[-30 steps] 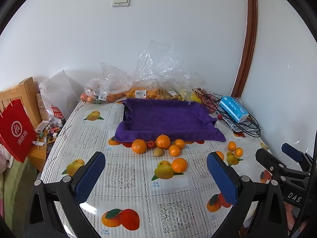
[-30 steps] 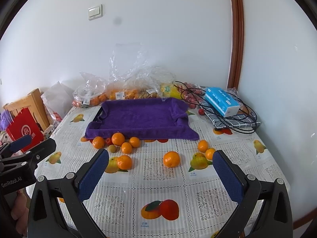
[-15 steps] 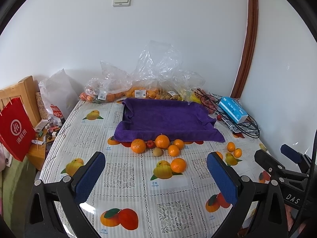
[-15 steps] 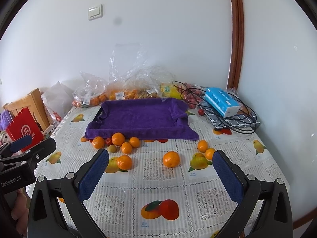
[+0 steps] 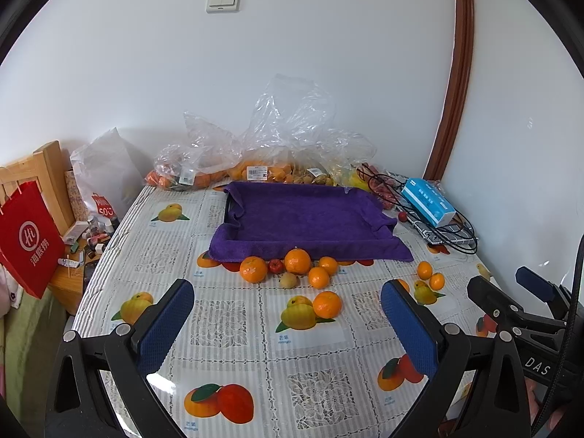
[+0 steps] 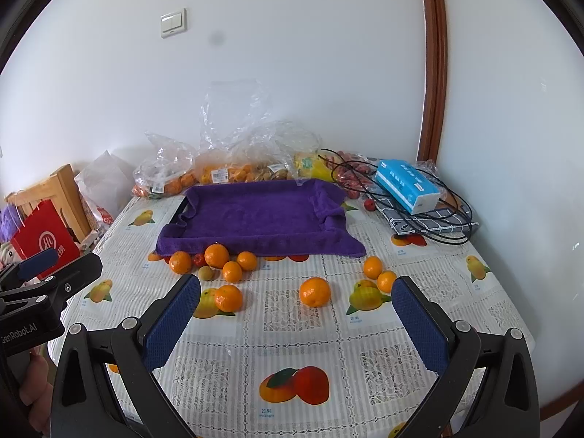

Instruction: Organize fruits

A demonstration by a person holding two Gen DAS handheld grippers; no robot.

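Loose fruit on the tabletop (image 6: 292, 332). A cluster of four oranges (image 6: 216, 256), one small red fruit (image 6: 199, 259) and one pale yellow-green fruit (image 6: 205, 273) lies along the near edge of the purple towel-lined tray (image 6: 255, 215), which holds no fruit. Nearer the camera, two single oranges (image 6: 315, 292) lie well apart; a pair of small oranges (image 6: 373, 266), touching, lies to the right.
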